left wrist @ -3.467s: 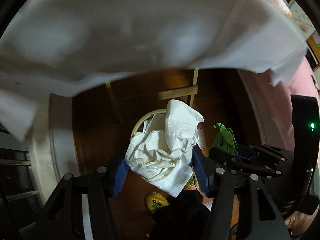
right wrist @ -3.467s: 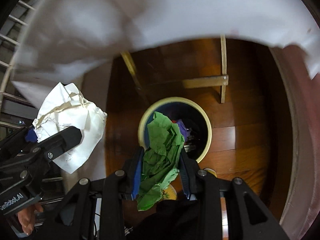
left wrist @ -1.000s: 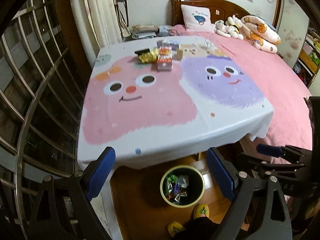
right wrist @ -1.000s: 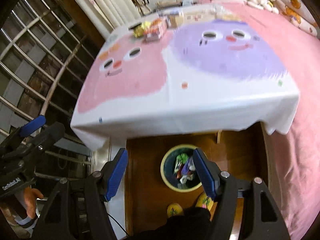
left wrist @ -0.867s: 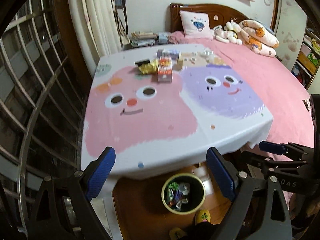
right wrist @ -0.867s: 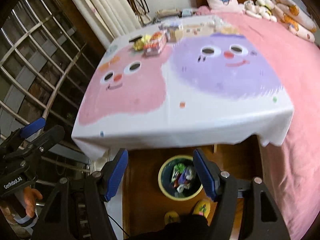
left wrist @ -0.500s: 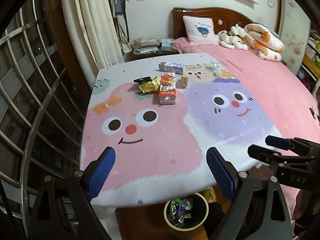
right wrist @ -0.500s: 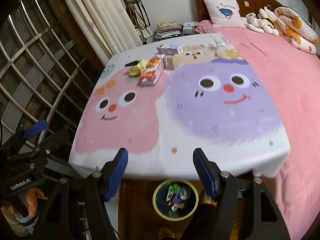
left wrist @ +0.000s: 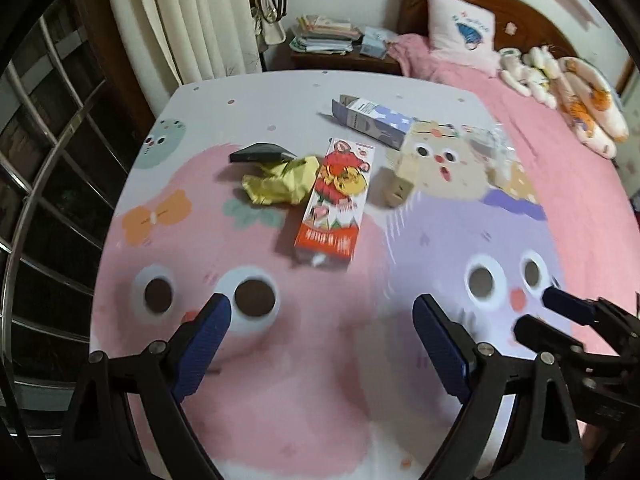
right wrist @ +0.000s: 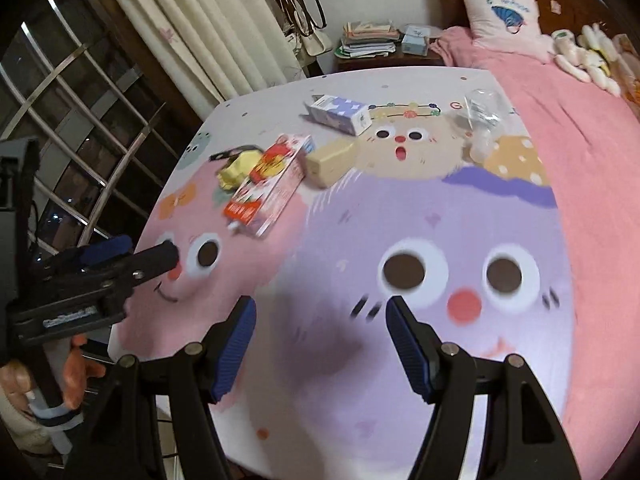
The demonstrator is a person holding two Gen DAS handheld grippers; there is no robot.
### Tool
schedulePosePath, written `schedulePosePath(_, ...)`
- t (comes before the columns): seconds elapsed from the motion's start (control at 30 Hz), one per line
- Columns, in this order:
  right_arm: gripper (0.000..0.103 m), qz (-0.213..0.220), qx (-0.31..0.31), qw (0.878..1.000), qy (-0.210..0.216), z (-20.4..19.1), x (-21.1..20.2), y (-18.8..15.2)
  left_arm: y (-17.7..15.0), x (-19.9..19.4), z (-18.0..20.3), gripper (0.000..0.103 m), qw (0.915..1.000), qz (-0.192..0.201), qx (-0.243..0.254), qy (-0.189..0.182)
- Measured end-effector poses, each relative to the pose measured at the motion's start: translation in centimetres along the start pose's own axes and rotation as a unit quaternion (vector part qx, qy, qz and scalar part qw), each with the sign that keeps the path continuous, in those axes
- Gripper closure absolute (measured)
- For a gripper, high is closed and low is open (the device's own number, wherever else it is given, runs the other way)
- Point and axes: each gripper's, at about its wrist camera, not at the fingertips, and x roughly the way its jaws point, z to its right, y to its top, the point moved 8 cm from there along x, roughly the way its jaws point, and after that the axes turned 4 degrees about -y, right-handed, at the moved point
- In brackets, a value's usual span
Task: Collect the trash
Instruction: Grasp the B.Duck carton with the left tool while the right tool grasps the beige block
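Observation:
Trash lies at the far side of the table (left wrist: 280, 380) on its cartoon cloth: a red carton (left wrist: 338, 200), a crumpled yellow wrapper (left wrist: 280, 180), a black piece (left wrist: 260, 153), a blue-and-white box (left wrist: 370, 120), a small tan box (left wrist: 396, 190) and clear plastic (left wrist: 496, 148). My left gripper (left wrist: 320, 308) hangs open and empty, short of the carton. The right gripper (right wrist: 320, 306) is open and empty over the purple face, with the red carton (right wrist: 266, 196) and tan box (right wrist: 332, 160) ahead to its left. Each gripper appears in the other's view: left gripper (right wrist: 136, 256), right gripper (left wrist: 560, 316).
A bed with a pink cover (left wrist: 580, 140), a pillow (left wrist: 460, 28) and plush toys (left wrist: 560, 80) adjoins the table on the right. A nightstand with stacked books (left wrist: 324, 36) and a curtain (left wrist: 200, 20) stand behind. A metal window grille (left wrist: 48, 160) runs along the left.
Both grippers let go of the white and green paper over the bin, then moved forward over the table. The bin has dropped out of view and the trash looks nearer.

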Motion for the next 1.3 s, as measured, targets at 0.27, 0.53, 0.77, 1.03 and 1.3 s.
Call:
schedulePosePath(0.27,0.035,-0.011,0.002,0.999,0.03,2.1,4.3,4.2,3.7,6.9,0.3,0.015,0.999,-0.029,-0.012,0.031)
schedulePosePath(0.53,0.036,-0.026,0.008,0.998,0.057,2.0,7.1,6.2,4.6,10.9,-0.5,0.033,0.9963,-0.066,-0.045,0.031)
schedulePosePath(0.77,0.035,-0.037,0.014,0.996,0.074,1.4,8.5,7.5,5.2,11.8,-0.3,0.046,0.9945,-0.067,-0.079,0.014)
schedulePosePath(1.03,0.035,-0.047,0.058,0.994,0.079,0.9,10.5,10.2,4.7,9.8,0.5,0.047,0.9961,-0.029,-0.077,0.032)
schedulePosePath(1.3,0.035,-0.073,0.089,0.992,0.058,-0.1,13.8,11.6,4.2,8.4,0.9,0.048,0.9965,-0.021,-0.076,0.029)
